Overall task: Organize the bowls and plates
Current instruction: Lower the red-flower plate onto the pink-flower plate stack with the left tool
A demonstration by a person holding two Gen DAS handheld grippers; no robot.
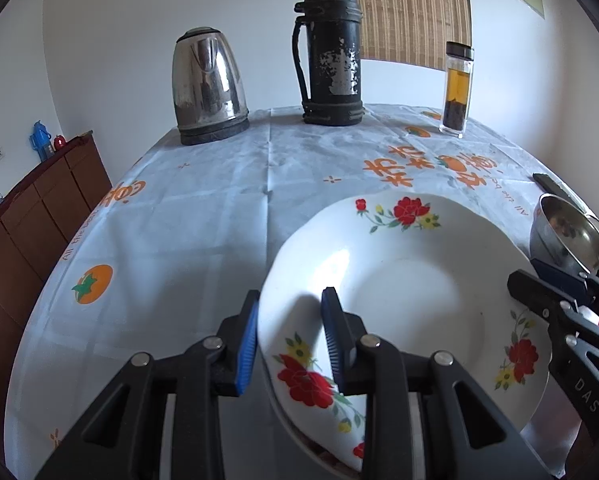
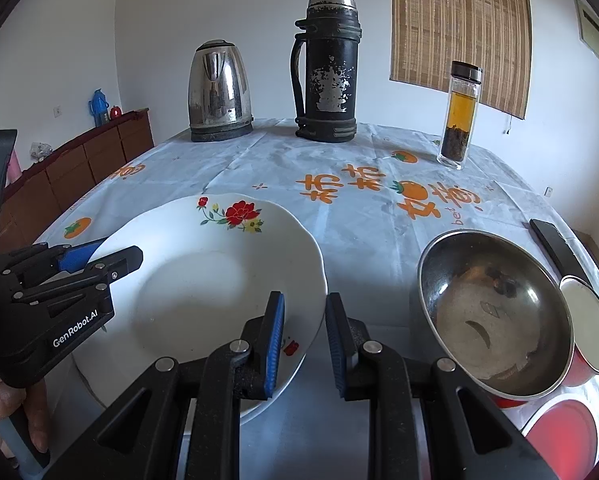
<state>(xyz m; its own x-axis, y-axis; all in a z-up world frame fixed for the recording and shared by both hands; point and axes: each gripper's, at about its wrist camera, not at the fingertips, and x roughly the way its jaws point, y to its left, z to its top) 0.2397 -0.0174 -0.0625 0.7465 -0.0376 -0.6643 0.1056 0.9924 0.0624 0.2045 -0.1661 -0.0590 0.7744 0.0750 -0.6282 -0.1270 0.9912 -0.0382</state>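
1. Step in hand, my read: a two-handed lift or shift of the floral plate (image 1: 399,292). Both tongs are on its rim.
2. Left tongs (image 1: 291,336): pinching the plate rim at about 8 o'clock in the left wrist view, one blue pad under the rim and one on the inner slope. The plate tilts there, rim raised off the bench (image 1: 187,216).
3. Right tongs (image 2: 303,340): jaws straddle the rim at about 4 o'clock of the plate in the right wrist view. The left pad sits on the plate; the right pad is outside the edge. It looks like a pinch, though contact of the outer pad is hard to confirm.
4. The plate is at the near edge of the bench. The steel bowl (image 2: 495,316) is just beside it at 3 o'clock, apart from it.
5. The bowl seems to rest on red dishes (image 2: 563,436). A small steel-rimmed red cup (image 2: 587,324) touches the bowl's right side.
6. Next move calls for both hands travelling together and level, keeping clear of the bowl, towards whatever stack the plate belongs on.
7. Hidden or unclear: something lies under the plate's near edge in the left wrist view, possibly another plate, cut off by the tongs. The red dishes are cropped at the frame edge, so their count is unknown. The destination is not visible.
8. At the far edge, out of the way: kettle (image 1: 209,88), black flask (image 1: 331,52), tea bottle (image 1: 457,88).
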